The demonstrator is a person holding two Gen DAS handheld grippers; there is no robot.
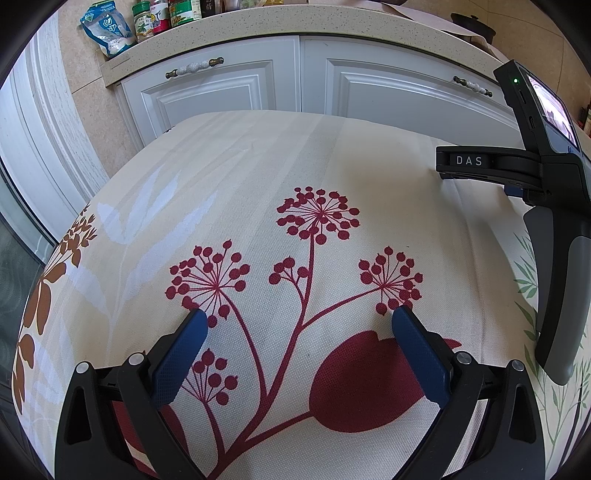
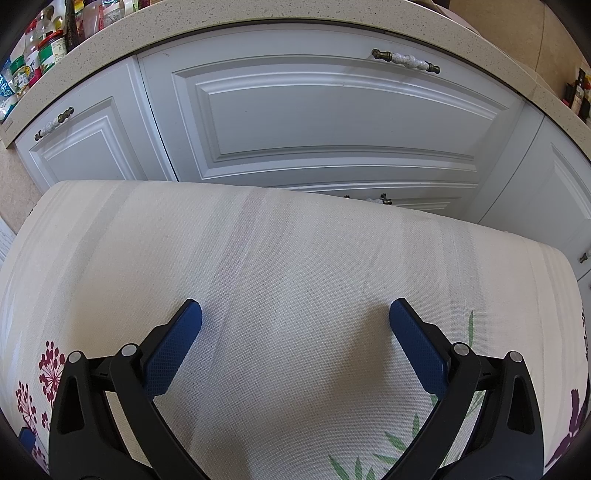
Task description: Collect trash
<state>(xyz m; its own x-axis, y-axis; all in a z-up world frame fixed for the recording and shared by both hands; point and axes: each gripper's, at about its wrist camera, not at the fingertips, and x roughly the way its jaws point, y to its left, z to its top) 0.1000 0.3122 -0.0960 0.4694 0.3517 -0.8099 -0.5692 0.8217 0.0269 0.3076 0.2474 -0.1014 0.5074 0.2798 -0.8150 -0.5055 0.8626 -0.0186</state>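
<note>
No trash shows in either view. My left gripper (image 1: 299, 319) hangs open just above a table covered by a cream cloth (image 1: 258, 177) printed with red flowers, nothing between its blue pads. The other hand-held gripper unit (image 1: 546, 192), black and grey with a lit screen, stands at the right edge of the left wrist view. In the right wrist view my right gripper (image 2: 295, 312) is open too, over the plain striped part of the same cloth (image 2: 295, 240), and holds nothing.
White cabinet doors (image 2: 332, 122) with brass and marble handles (image 2: 406, 61) stand right behind the table's far edge. A speckled counter (image 1: 258, 22) above them carries jars and a blue packet (image 1: 107, 31). A white door frame (image 1: 40, 122) is at the left.
</note>
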